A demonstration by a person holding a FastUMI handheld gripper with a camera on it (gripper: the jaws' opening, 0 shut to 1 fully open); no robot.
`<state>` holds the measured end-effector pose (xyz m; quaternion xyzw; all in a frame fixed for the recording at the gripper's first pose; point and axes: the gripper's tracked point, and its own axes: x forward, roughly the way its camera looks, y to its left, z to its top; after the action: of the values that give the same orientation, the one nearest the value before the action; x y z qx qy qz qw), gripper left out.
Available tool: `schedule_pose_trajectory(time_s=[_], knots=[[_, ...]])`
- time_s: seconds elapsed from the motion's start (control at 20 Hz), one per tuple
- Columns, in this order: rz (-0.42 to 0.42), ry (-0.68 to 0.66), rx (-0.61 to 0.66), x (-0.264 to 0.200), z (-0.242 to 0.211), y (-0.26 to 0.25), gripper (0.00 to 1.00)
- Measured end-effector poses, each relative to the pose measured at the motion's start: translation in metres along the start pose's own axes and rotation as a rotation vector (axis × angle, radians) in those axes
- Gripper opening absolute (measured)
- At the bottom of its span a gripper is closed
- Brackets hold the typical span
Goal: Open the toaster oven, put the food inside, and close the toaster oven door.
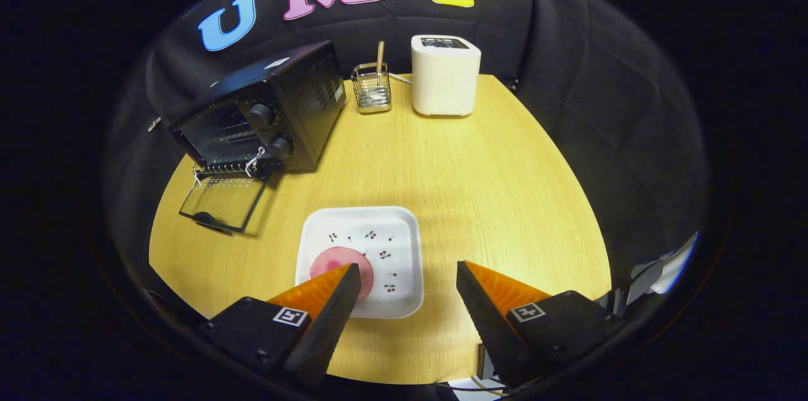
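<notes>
A black toaster oven [265, 113] stands at the back left of the wooden table, its glass door [222, 202] folded down flat and its rack pulled partly out. A square white plate [379, 243] with small cherry prints lies just ahead of my fingers. A round pink piece of food [331, 260] rests on the plate's near left part, partly hidden behind my left finger [328, 306]. My gripper [409, 269] hovers above the plate's near edge, open, with nothing between its fingers.
A white box-shaped appliance [445, 76] and a small wire basket [371, 88] holding a wooden stick stand at the back of the table [480, 186]. Black cloth walls close in behind and to the right.
</notes>
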<state>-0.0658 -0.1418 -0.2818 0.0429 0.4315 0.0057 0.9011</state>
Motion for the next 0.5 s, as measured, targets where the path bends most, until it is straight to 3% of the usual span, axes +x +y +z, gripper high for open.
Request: schedule_pose_trajectory(time_s=[0.3,0.5], knots=[[0.039,0.093,-0.027,0.042,-0.018,-0.003,0.99],[0.038,0.136,-0.062,0.058,-0.024,-0.009,0.92]])
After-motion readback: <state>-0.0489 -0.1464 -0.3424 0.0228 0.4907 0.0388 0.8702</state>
